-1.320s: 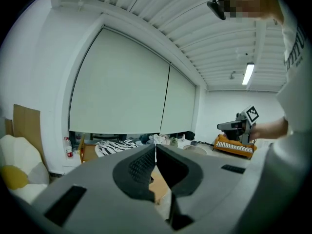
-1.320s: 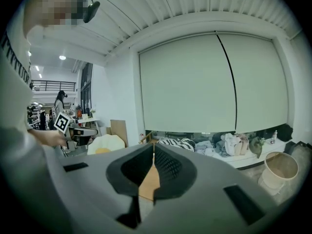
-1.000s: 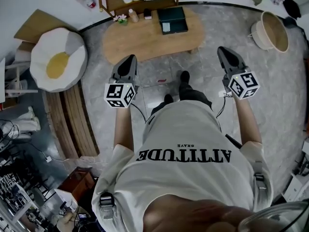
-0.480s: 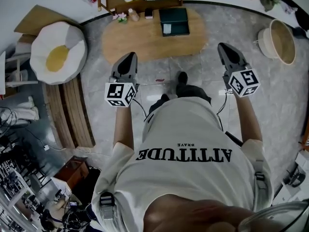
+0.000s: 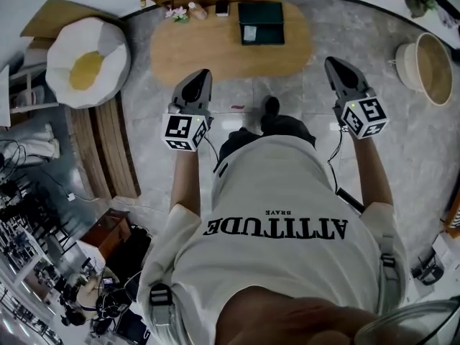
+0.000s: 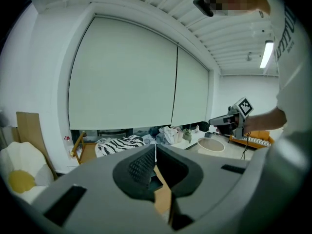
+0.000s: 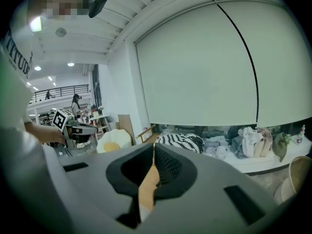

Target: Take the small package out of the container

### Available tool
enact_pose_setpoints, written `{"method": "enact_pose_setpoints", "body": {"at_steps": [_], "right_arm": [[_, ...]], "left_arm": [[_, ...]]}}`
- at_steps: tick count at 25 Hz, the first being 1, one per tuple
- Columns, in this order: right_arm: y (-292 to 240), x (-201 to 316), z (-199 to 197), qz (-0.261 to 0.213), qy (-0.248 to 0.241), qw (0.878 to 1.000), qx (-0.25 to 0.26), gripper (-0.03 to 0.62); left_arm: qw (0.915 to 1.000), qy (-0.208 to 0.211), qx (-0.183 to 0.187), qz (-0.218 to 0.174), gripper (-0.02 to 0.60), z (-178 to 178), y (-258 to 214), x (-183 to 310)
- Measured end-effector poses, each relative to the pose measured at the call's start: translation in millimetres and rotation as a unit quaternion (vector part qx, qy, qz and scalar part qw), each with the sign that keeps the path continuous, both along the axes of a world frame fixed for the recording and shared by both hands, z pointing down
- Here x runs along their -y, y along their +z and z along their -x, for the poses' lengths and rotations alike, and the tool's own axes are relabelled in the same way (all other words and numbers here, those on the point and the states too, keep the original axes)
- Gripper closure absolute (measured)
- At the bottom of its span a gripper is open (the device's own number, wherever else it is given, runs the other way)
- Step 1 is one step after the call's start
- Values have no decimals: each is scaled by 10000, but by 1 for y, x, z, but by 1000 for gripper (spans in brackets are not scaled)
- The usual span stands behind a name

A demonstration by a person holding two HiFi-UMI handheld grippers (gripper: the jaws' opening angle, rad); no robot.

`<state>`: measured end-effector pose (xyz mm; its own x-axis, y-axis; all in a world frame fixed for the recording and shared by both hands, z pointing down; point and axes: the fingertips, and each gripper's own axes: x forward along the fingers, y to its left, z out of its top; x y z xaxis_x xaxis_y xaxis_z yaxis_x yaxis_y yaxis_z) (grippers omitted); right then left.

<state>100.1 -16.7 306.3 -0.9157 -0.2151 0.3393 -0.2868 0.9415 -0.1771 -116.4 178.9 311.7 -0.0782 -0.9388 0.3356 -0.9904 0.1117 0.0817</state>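
Person is standing before the oval light-wood bench (image 5: 215, 52), holding both tools out in front, short of its near edge. The left hand-held gripper (image 5: 202, 77) is showing its jaws pressed together with nothing between them; the right hand-held gripper (image 5: 334, 67) is reading the same (only a sliver of bench wood is showing below the tips). The small pale package (image 5: 249, 33) is lying inside the dark green rectangular container (image 5: 264, 16), which is sitting on the bench right of its middle, well apart from both grippers.
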Motion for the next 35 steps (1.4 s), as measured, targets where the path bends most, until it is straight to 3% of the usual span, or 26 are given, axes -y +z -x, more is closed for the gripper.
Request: {"method": "enact_pose_setpoints", "body": {"at_steps": [17, 25, 35], "right_arm": [[42, 47, 11, 354, -85, 9991, -206, 571], [60, 64, 23, 414, 199, 9981, -422, 571], [95, 77, 49, 676, 644, 9929, -733, 571]], "left_arm": [[9983, 265, -224, 471, 557, -3, 32, 75], [9947, 694, -392, 649, 558, 12, 64, 115], [9833, 1406, -502, 1042, 557, 44, 136, 170]]}}
